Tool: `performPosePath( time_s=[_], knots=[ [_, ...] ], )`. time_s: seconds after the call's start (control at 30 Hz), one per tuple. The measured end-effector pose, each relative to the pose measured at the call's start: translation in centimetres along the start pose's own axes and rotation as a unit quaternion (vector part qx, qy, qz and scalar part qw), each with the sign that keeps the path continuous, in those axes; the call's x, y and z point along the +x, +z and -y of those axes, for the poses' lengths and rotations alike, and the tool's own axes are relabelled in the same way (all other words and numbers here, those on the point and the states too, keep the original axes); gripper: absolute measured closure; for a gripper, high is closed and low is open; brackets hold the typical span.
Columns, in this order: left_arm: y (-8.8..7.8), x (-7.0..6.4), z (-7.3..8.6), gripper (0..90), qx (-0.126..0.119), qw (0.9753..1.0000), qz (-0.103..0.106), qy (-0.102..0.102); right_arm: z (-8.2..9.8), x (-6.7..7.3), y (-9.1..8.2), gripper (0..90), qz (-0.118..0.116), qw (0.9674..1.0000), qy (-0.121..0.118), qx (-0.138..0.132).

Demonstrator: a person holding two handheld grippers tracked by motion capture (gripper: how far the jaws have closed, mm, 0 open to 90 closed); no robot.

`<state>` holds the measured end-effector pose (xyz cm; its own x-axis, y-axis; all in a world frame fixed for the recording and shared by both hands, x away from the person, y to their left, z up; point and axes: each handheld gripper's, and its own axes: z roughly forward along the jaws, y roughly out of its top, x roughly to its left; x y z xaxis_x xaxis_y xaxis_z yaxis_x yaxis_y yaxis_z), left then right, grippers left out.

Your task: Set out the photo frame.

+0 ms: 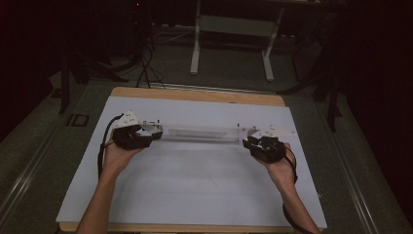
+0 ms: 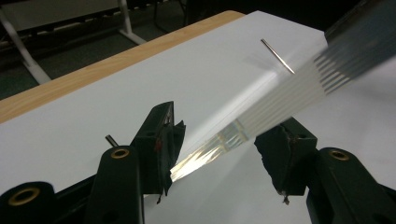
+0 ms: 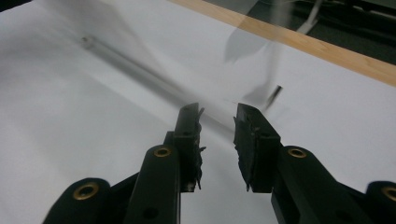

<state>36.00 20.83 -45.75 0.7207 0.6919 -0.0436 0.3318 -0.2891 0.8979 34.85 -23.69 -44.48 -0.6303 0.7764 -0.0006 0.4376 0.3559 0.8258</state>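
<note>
Clear plastic strip (image 1: 197, 132) lies across the middle of what we inspect, long and see-through, running left to right between the two grippers.

We start with the largest item. The wooden table (image 1: 195, 94) shows as a bare tan band along its far edge and a thin line at the near edge. A white sheet (image 1: 195, 185) covers nearly all of it, stopping just short of the far wooden edge. Its whole near half is bare, so there is wide open room between the strip and the near edge. A narrower bare band lies between the strip and the far edge.

The strip is well inside the sheet, clear of all four edges. A thin metal pin (image 2: 277, 56) stands out near its far end in the left gripper view.

The left gripper (image 1: 155, 130) is at the strip's left end. In its own view the strip's end (image 2: 210, 149) lies between the jaws, against the left pad, with a clear gap to the right one: wide apart, not clamping.

The right gripper (image 1: 251, 142) is at the strip's right end. Its jaws stand part open with a gap between them. The picture there is blurred, and we cannot tell whether the strip touches either pad.
</note>
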Motion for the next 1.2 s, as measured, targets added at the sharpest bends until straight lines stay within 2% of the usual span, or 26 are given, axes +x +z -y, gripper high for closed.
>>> performPosePath(
  time_s=[0.2,0.3,0.37,0.47,0.67,0.87,0.93,1.2],
  knots=[
    [0.0,0.1,-0.1,48.0,0.002,1.0000,0.001,-0.001,0.5,-0.8,0.5,66.4,0.008,0.9999,0.005,0.013],
    [0.0,0.1,-0.2,47.9,0.003,1.0000,0.001,-0.004,0.7,-1.4,0.8,62.1,0.014,0.9995,0.023,0.016],
    [0.1,0.2,-0.2,47.8,0.004,1.0000,0.001,-0.006,0.7,-1.9,1.0,58.9,0.013,0.9994,0.031,0.008],
    [0.1,0.2,-0.3,47.7,0.005,1.0000,0.002,-0.007,0.6,-2.5,1.2,55.6,-0.008,0.9994,0.030,-0.015],
    [0.1,0.4,-0.5,47.7,0.009,0.9999,0.005,-0.009,0.6,-2.4,1.3,54.7,-0.019,0.9989,0.009,-0.042],
    [0.1,0.4,-0.5,47.6,0.009,0.9999,0.004,-0.011,0.1,-2.3,1.6,56.8,-0.030,0.9987,0.010,-0.039],
    [0.2,0.4,-0.5,47.6,0.009,0.9999,0.004,-0.011,-0.1,-2.2,1.7,56.8,-0.025,0.9990,0.007,-0.037],
    [0.2,0.5,-0.6,46.3,0.006,0.9999,0.005,-0.014,-0.2,-2.3,1.8,56.5,-0.028,0.9988,0.022,-0.033]
  ],
)
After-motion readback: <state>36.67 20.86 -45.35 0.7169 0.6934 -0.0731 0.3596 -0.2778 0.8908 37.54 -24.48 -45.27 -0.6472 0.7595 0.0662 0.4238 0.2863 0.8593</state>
